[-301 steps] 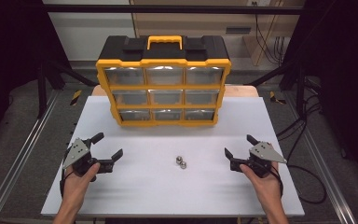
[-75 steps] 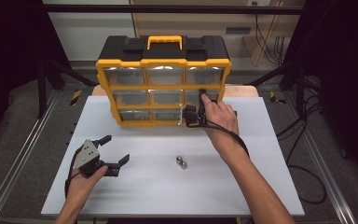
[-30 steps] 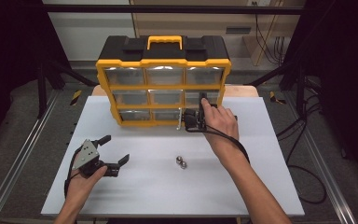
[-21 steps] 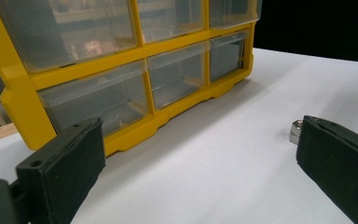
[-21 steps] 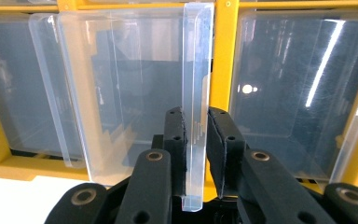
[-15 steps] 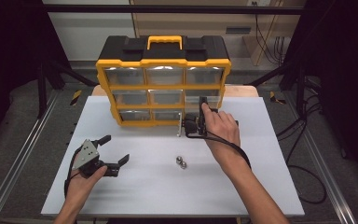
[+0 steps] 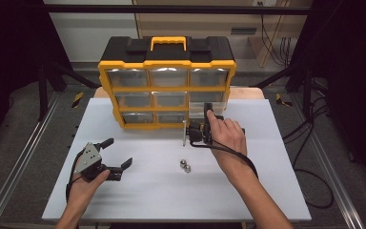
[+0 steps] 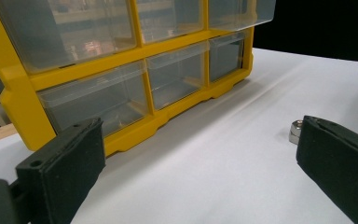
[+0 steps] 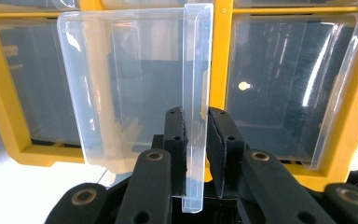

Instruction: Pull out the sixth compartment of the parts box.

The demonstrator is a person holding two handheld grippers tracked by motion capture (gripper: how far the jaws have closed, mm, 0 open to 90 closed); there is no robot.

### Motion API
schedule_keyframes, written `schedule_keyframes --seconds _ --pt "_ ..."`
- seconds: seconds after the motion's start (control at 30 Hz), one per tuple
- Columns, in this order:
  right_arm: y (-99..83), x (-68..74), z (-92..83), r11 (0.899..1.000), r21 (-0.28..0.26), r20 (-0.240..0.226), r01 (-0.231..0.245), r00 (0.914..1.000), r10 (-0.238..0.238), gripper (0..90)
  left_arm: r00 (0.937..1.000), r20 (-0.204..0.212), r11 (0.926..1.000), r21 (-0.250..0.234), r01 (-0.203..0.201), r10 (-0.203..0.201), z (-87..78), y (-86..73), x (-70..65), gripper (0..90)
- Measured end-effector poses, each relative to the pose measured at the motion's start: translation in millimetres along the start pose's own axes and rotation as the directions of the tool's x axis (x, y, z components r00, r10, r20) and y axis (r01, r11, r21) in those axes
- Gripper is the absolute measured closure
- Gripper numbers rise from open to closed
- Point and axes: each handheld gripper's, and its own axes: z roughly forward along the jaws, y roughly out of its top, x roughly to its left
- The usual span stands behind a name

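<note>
A yellow and black drawer cabinet (image 7: 167, 88) with clear drawers stands at the back of the white table (image 7: 267, 181). My right gripper (image 7: 196, 132) is turned on its side in front of the cabinet's lower right. It is shut on the front lip of a clear drawer (image 9: 135, 93), which stands partly pulled out; the lip sits between the two pads (image 9: 176, 140). Two small metal nuts (image 7: 185, 165) lie together mid-table. My left gripper (image 7: 117, 152) rests at the front left, open and holding nothing. In the left gripper view one nut (image 8: 296, 131) peeks out beside the right jaw.
The cabinet (image 8: 23, 102) fills the back middle of the table, its other drawers pushed in. A cable (image 7: 248, 164) loops from the right gripper around the forearm. Metal rails (image 7: 14, 167) and dark cables flank the table.
The right hand has drawn back from the cabinet toward the table's front, and the clear drawer has slid out with it. The left gripper has stayed put.
</note>
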Motion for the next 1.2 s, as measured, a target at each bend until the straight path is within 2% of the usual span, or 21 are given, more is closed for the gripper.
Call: schedule_keyframes --seconds 0.2,0.3,0.6,0.73,0.83,1.2 --pt "-0.4 1.3 -7.0 1.000 0.005 -0.005 -0.010 0.9999 0.010 78.5 1.0000 -0.001 1.0000 -0.002 -0.001 0.001 -0.5 0.2 0.1 1.2" --pt "-1.6 2.1 -9.6 1.000 -0.009 0.003 0.000 1.0000 0.000 78.5 1.0000 -0.003 1.0000 -0.003 -0.001 0.001 -0.5 0.3 0.1 1.3" --pt "-1.3 3.4 -18.5 1.000 0.002 -0.002 -0.007 1.0000 0.007 78.5 1.0000 -0.001 1.0000 -0.001 -0.001 0.001 -0.2 0.2 -0.1 1.3" --pt "-1.4 4.5 -21.7 1.000 -0.009 0.004 0.003 1.0000 -0.003 78.4 1.0000 0.001 1.0000 0.000 -0.001 0.001 0.0 0.1 -0.3 1.3" --pt "-0.8 6.3 -24.4 1.000 -0.001 0.002 -0.010 0.9999 0.010 78.4 1.0000 0.001 1.0000 -0.001 -0.001 0.001 -0.1 0.3 -0.5 1.3" --pt "0.5 5.4 -31.8 1.000 0.007 -0.006 -0.007 1.0000 0.007 78.4 1.0000 0.002 1.0000 -0.005 0.004 -0.004 0.2 0.3 -1.0 1.3"
